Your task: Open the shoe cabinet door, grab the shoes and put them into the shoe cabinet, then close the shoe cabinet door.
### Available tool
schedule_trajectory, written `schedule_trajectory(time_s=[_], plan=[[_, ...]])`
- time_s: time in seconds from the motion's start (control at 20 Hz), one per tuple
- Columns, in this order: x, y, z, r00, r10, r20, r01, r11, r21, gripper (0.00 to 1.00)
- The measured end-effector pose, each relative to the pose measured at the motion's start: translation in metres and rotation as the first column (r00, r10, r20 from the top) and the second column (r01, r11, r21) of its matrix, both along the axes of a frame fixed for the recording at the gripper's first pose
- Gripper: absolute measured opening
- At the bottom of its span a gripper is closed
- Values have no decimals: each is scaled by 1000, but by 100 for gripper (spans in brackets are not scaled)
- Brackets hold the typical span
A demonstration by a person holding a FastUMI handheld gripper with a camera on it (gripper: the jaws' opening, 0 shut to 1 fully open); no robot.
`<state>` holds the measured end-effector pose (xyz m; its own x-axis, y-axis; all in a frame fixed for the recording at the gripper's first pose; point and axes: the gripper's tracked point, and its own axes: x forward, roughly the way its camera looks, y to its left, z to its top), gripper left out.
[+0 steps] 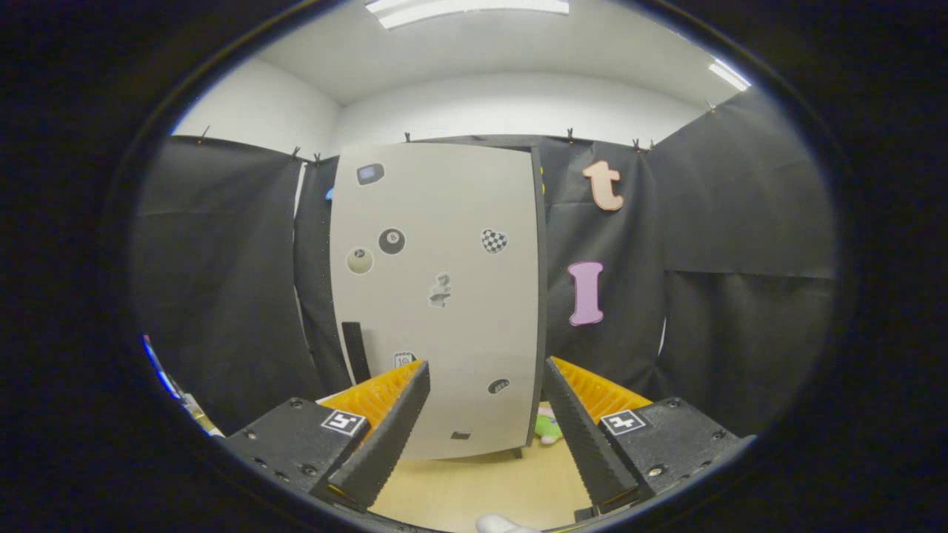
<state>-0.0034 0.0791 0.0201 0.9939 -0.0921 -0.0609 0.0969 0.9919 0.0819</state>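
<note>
Gripper view: the hand-held gripper (485, 392) hangs with fingers spread and empty before the shoe cabinet (437, 296), at twelve o'clock, its door (444, 333) closed. A small green-pink object (548, 427) lies at its foot, at one o'clock. This fits either door still to open, or shoes stowed.

The tall pale sticker-dotted shoe cabinet (444, 296) stands on the wooden floor (474, 488), beyond the spread-fingered hand-held gripper (485, 422); a small green soft toy (546, 427) lies right of the cabinet's base (partly hidden).
</note>
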Motion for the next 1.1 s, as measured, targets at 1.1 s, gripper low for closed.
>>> schedule_trajectory(time_s=[1.1], plan=[[0,4,0,1000,17,-19,-18,999,-37,100]])
